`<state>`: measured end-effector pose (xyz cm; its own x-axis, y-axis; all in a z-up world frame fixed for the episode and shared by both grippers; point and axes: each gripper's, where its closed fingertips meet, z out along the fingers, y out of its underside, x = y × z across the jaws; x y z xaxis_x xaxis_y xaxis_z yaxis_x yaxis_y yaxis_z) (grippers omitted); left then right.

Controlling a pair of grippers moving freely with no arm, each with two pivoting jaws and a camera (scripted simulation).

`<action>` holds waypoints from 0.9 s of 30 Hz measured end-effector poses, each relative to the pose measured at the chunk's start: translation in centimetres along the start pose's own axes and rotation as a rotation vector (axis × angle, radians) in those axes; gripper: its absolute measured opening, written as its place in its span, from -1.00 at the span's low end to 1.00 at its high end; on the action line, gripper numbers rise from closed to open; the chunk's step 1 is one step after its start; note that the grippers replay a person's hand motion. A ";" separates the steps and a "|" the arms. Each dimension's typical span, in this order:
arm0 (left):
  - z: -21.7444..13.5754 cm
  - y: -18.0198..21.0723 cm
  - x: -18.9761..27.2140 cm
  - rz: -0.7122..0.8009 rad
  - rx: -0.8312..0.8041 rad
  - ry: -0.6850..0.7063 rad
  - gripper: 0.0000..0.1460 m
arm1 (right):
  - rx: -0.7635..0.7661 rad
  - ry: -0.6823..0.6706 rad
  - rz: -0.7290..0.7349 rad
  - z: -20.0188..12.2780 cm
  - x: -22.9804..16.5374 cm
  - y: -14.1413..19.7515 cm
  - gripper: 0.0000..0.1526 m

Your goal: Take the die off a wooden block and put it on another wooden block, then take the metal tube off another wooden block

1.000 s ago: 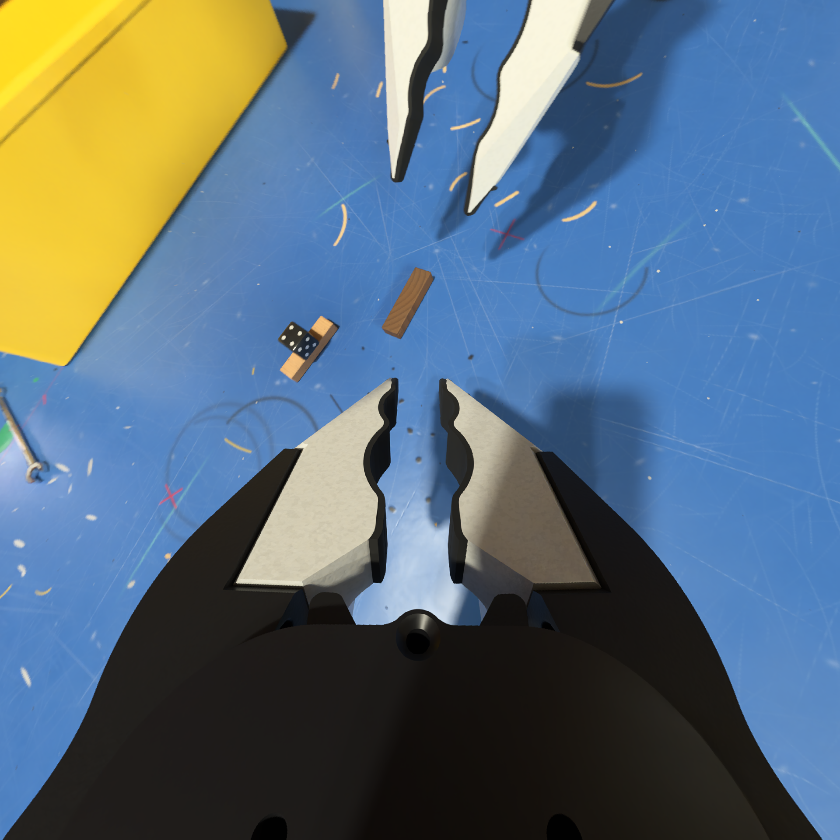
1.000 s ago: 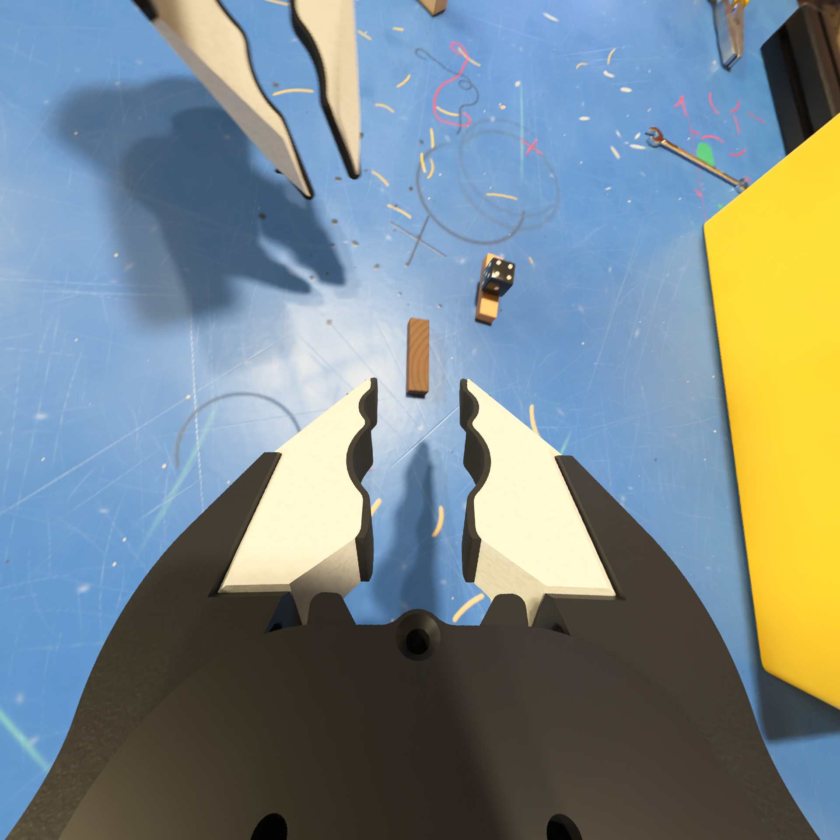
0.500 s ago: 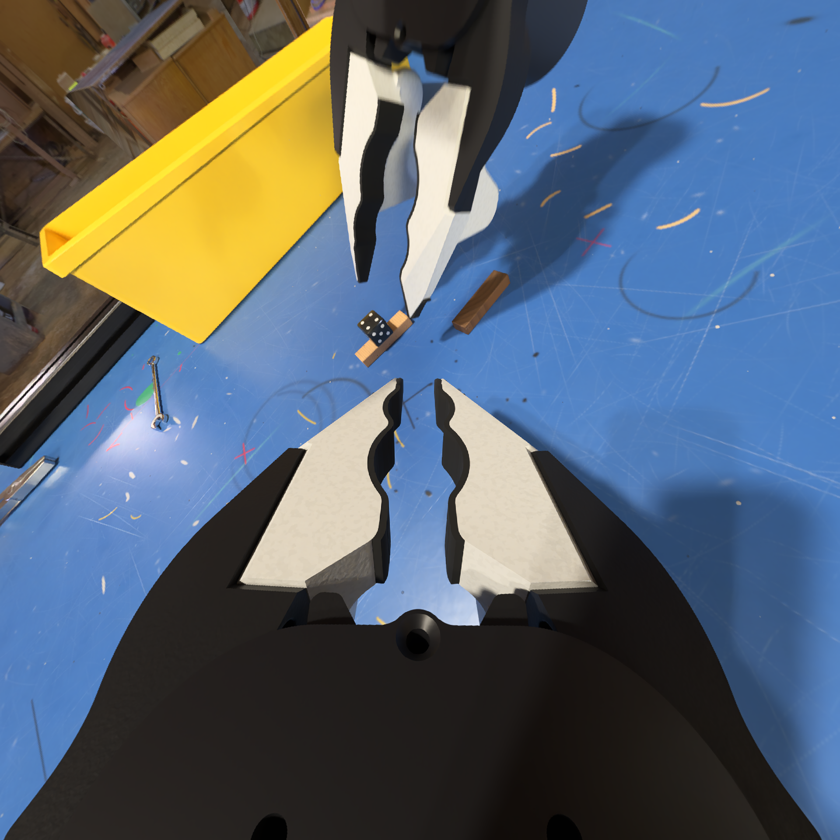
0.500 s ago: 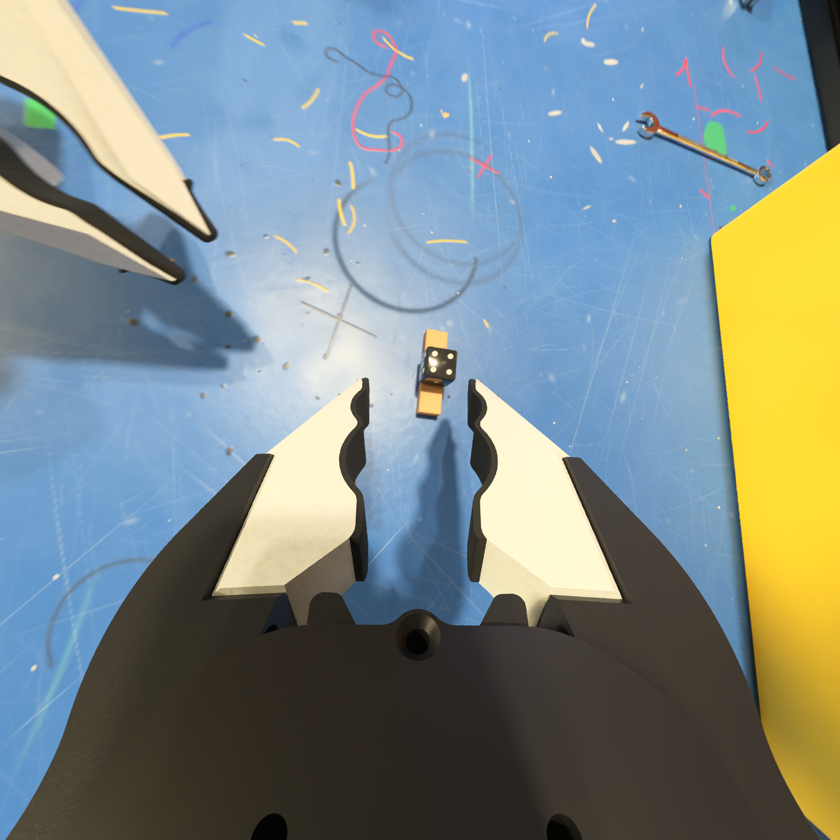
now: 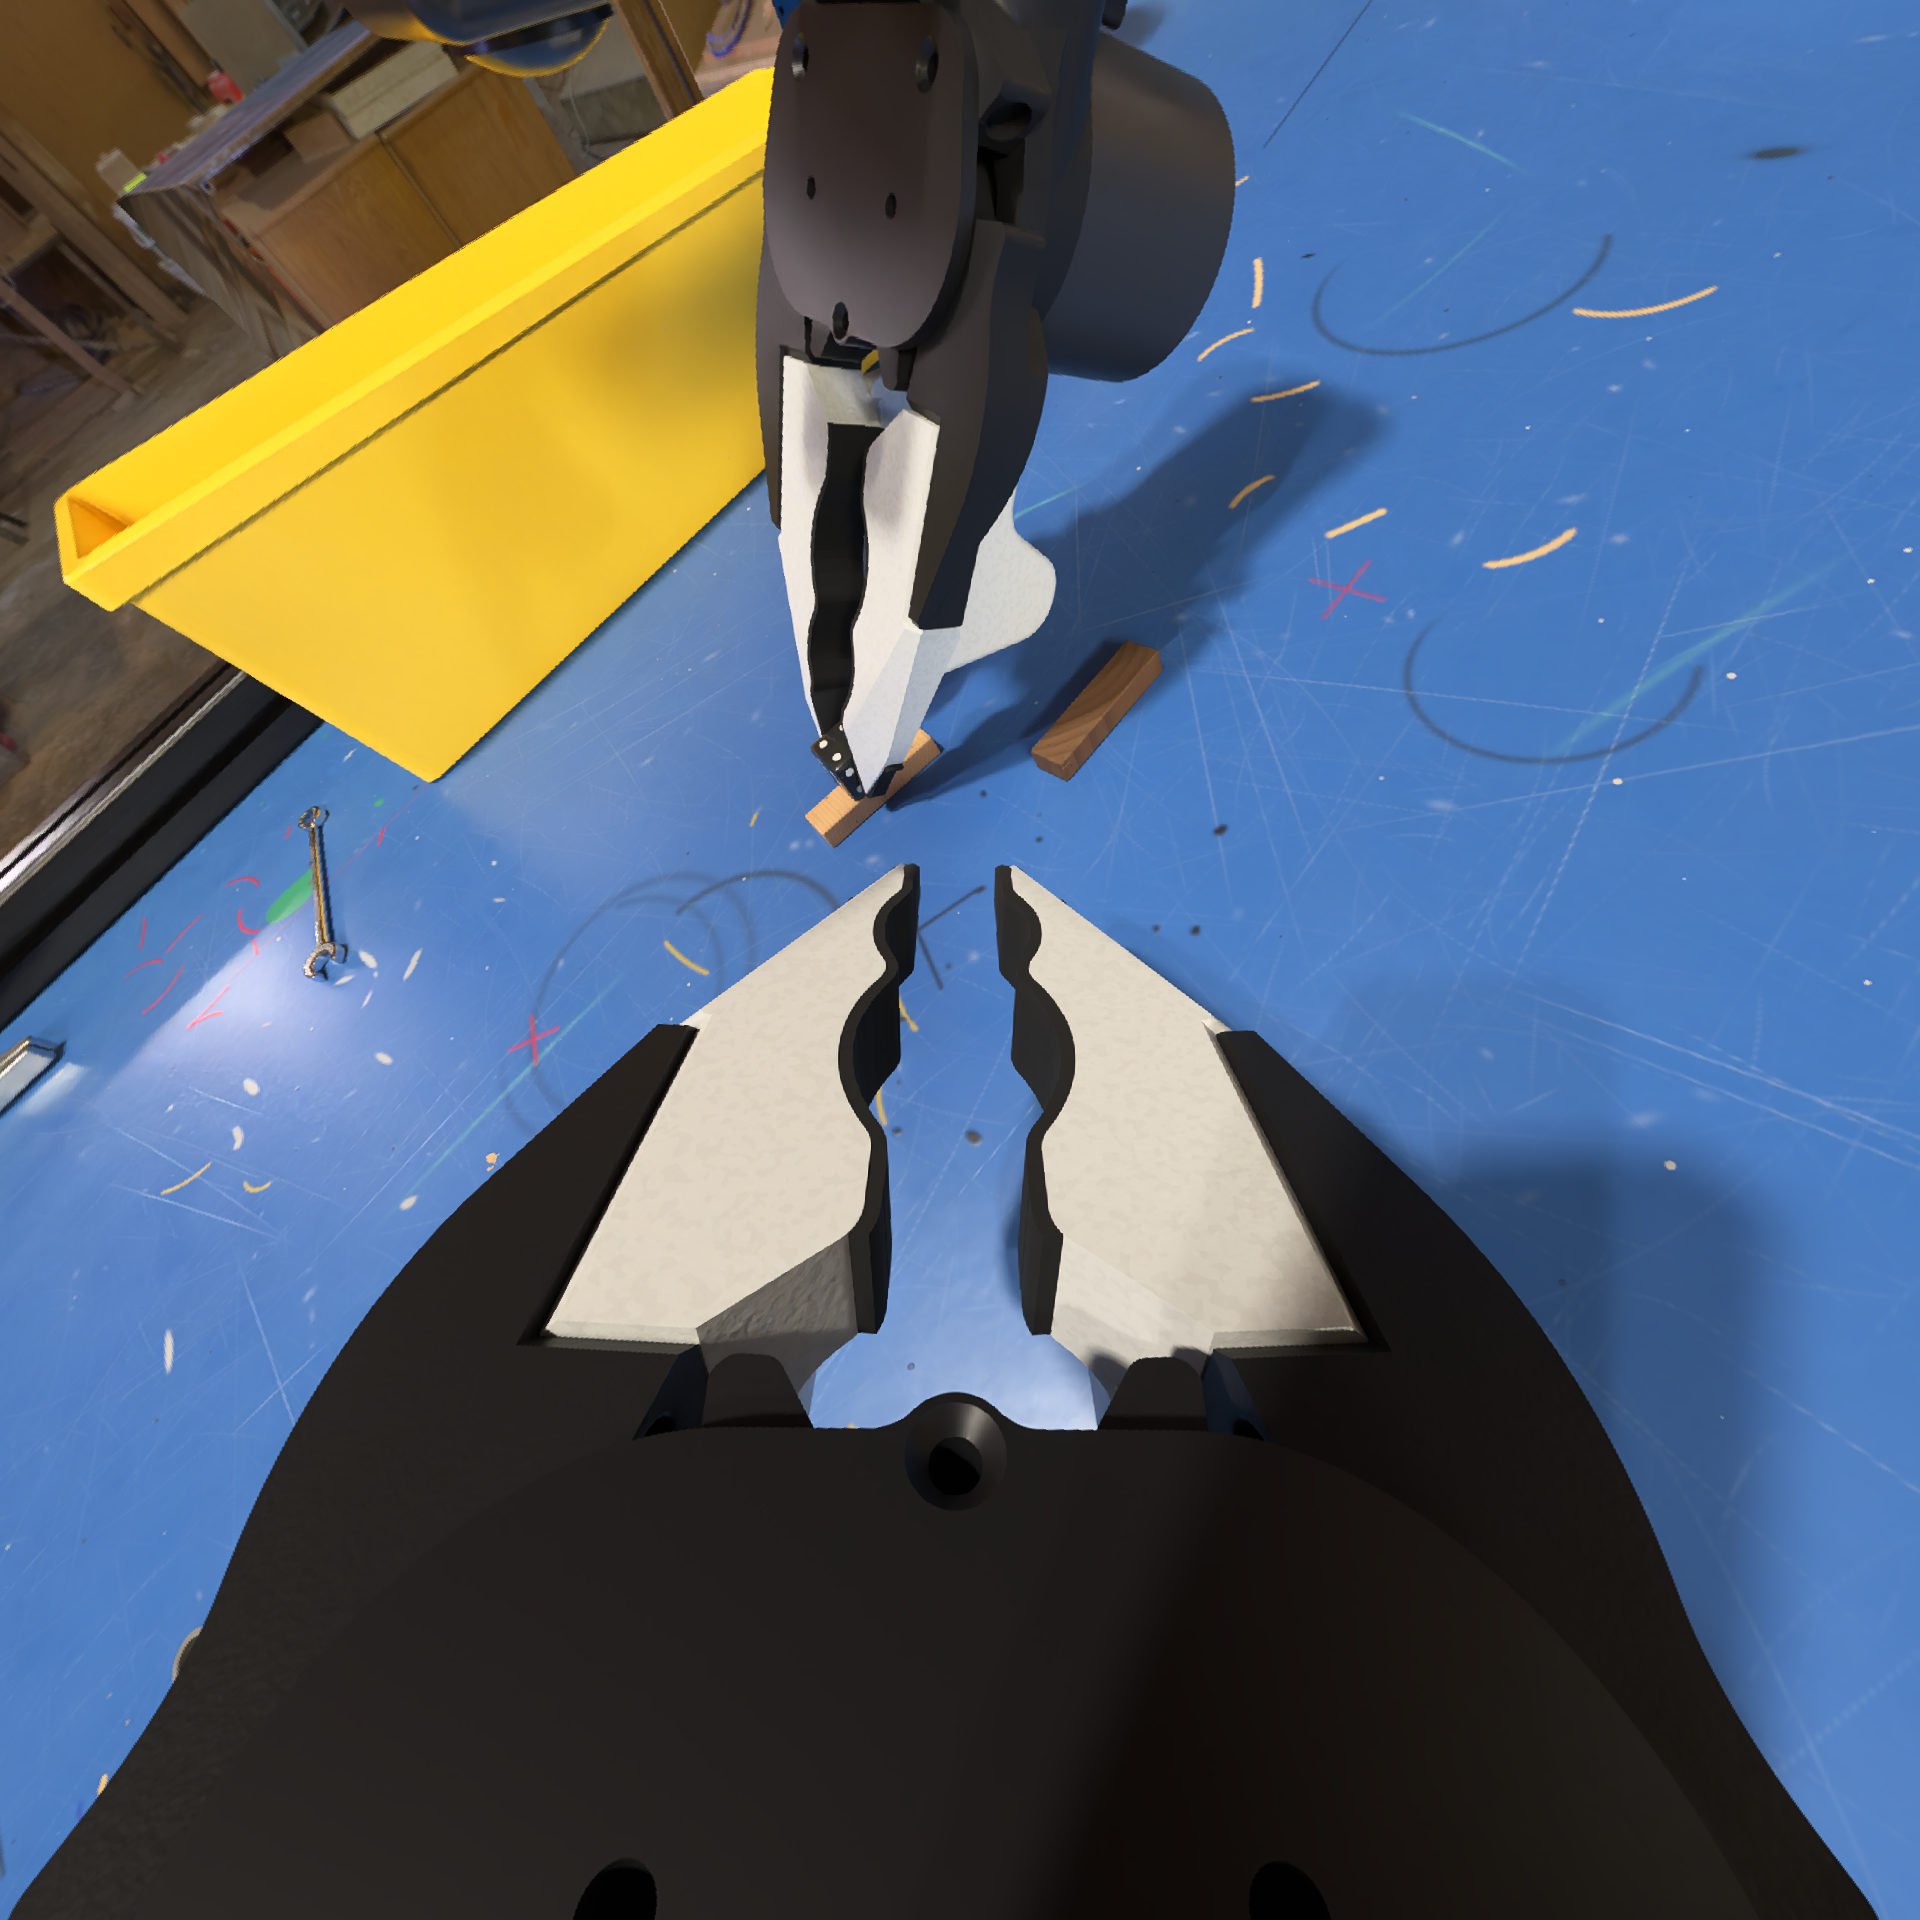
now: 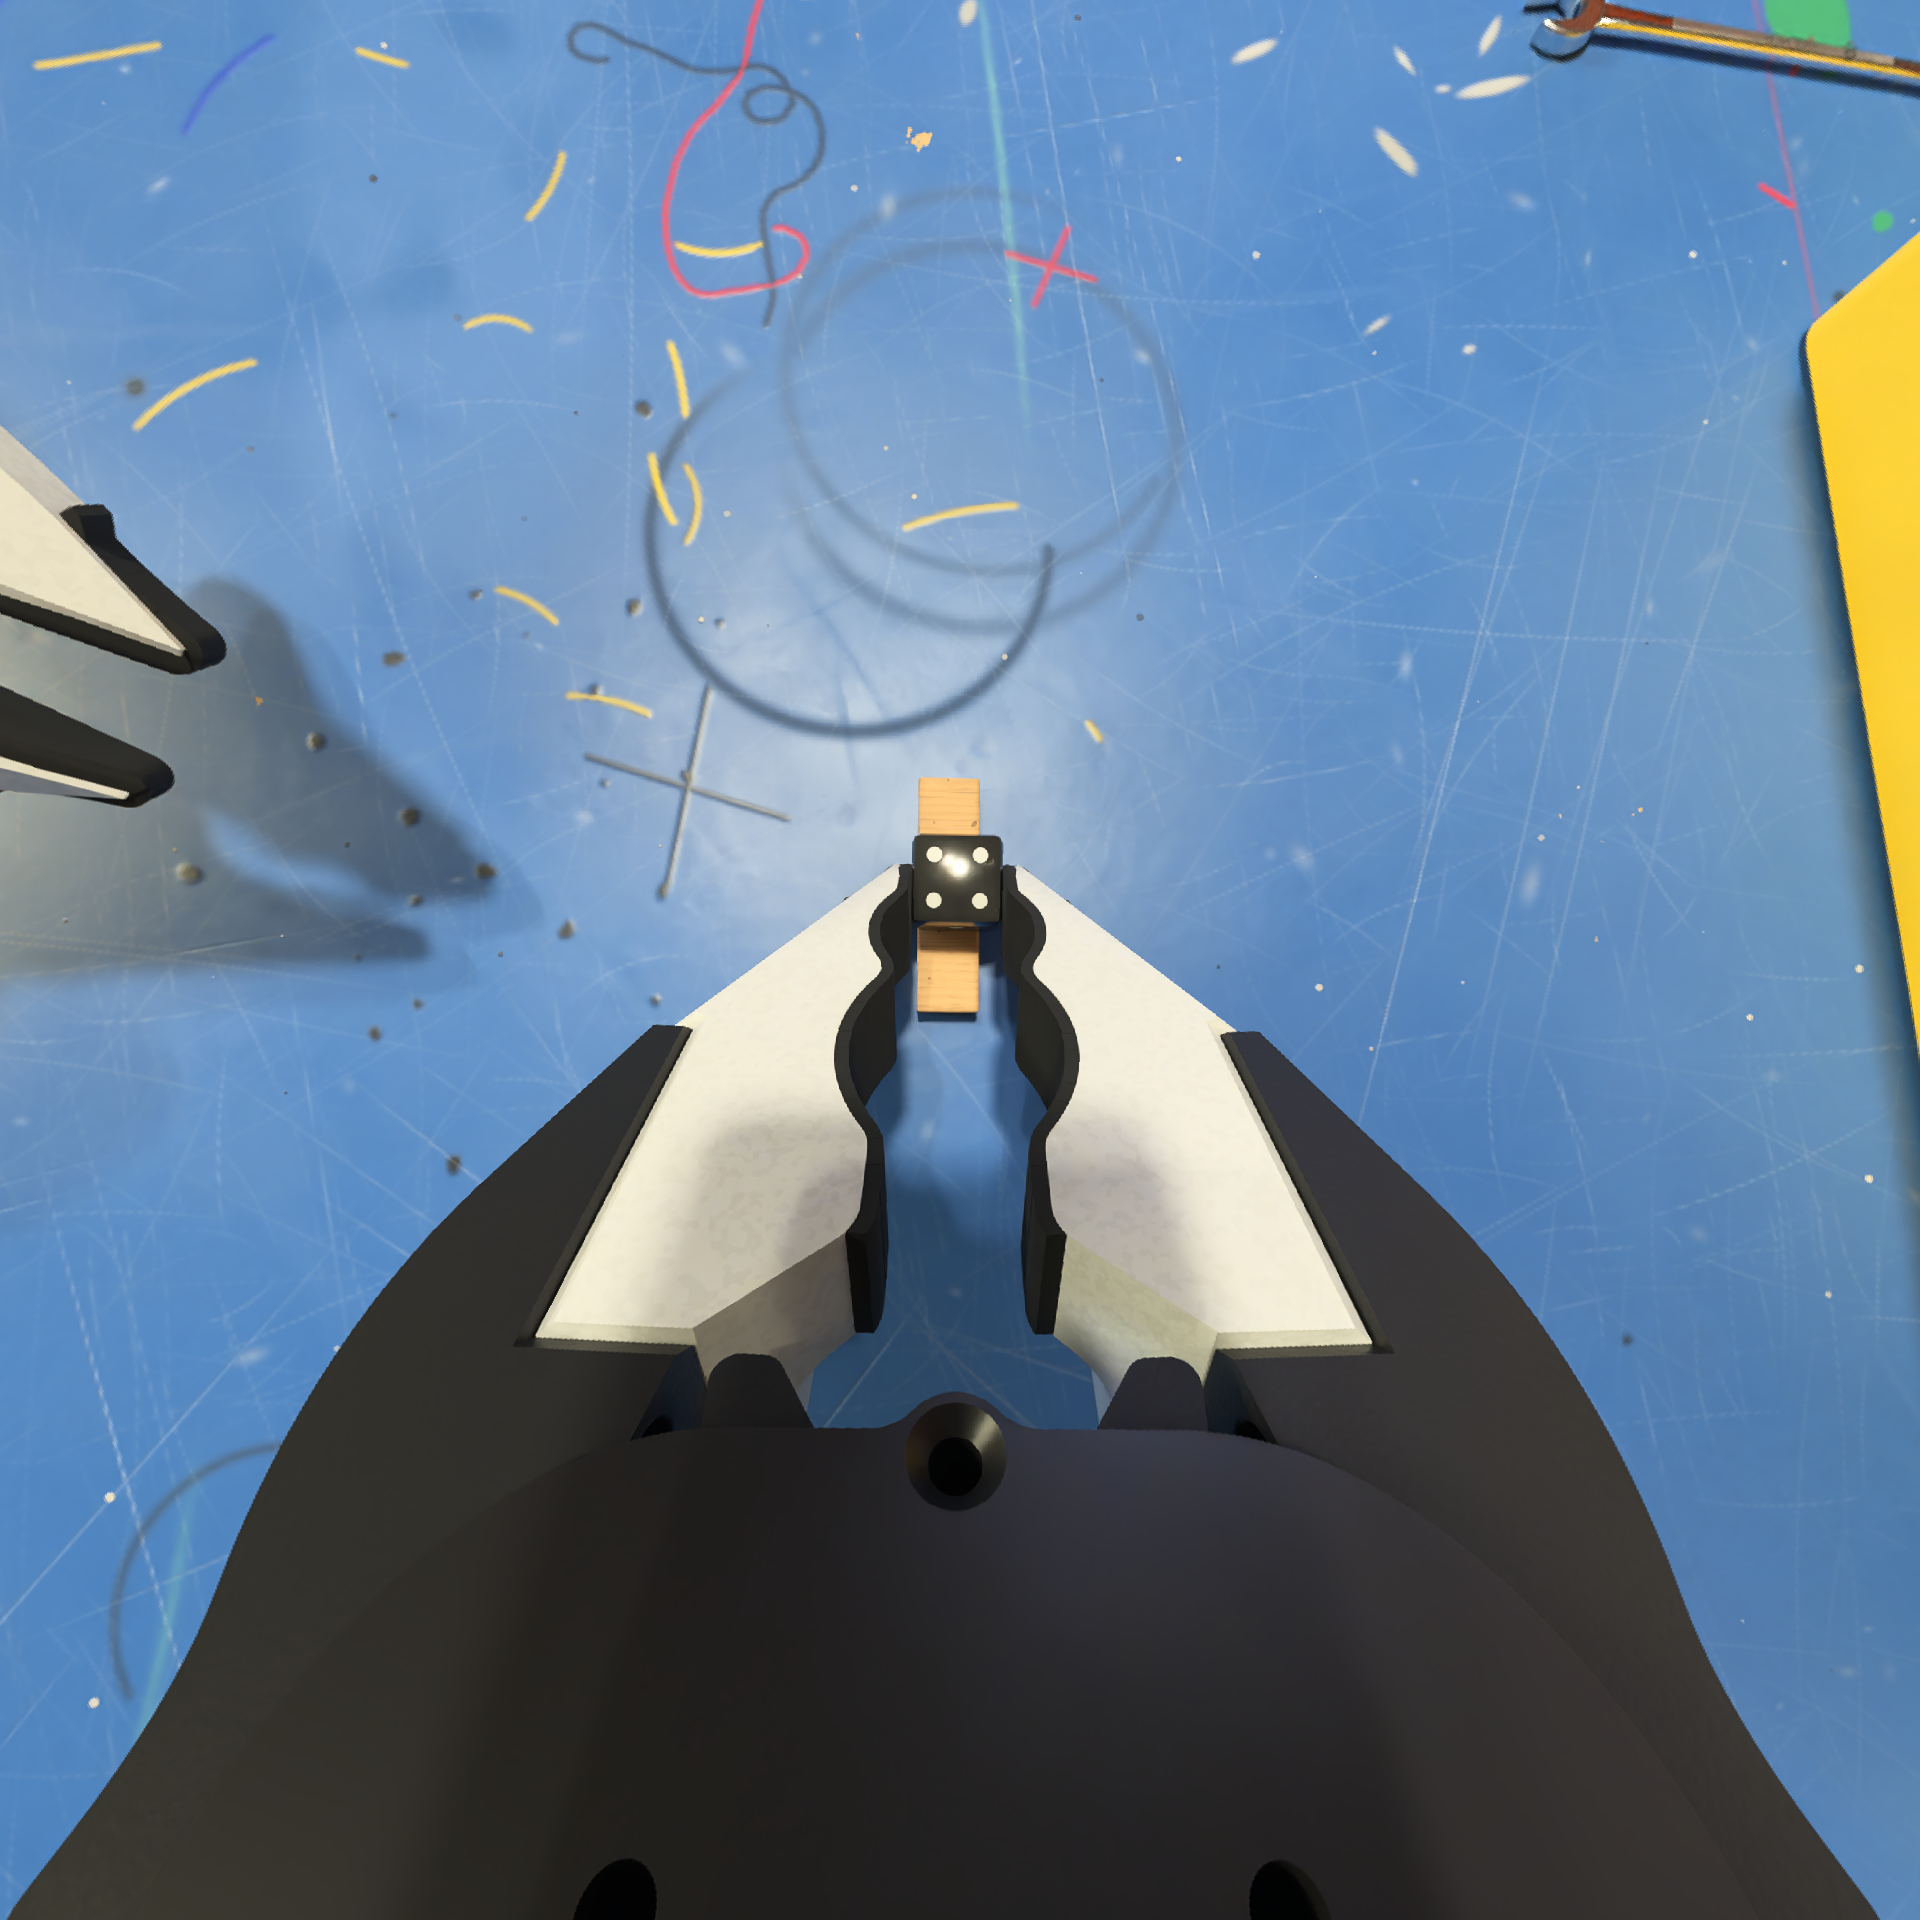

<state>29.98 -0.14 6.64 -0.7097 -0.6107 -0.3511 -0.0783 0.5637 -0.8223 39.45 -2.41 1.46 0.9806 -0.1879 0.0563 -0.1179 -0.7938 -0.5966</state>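
Note:
A black die (image 6: 956, 878) with white pips sits on a light wooden block (image 6: 948, 805) on the blue table. My right gripper (image 6: 956, 883) is shut on the die, one fingertip on each side, and the die rests on the block. In the left wrist view the right gripper (image 5: 847, 769) comes down from above onto the die (image 5: 834, 758) and the light block (image 5: 842, 816). A darker wooden block (image 5: 1096, 712) lies bare just right of it. My left gripper (image 5: 956, 878) hovers short of the blocks, narrowly open and empty. No metal tube is in view.
A yellow bin (image 5: 416, 499) stands at the back left, and shows at the right edge of the right wrist view (image 6: 1870, 520). A small wrench (image 5: 320, 894) lies on the table to the left. The left gripper's fingers (image 6: 156, 644) show at the left of the right wrist view.
My right gripper has moved over to the light block, come down and closed its fingers on the die. My left gripper has drawn back and tilted up, its gap unchanged.

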 end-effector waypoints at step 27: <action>0.1 0.0 -0.2 -0.003 -0.004 -0.013 -0.80 | 0.166 0.039 -0.123 -5.9 -2.9 -0.8 -0.79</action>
<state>30.17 -0.07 6.68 -0.7006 -0.6194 -0.3543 -0.0834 0.5642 -0.8214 35.80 -4.65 6.50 0.9788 -0.1200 0.1661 0.0332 -0.7069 -0.7065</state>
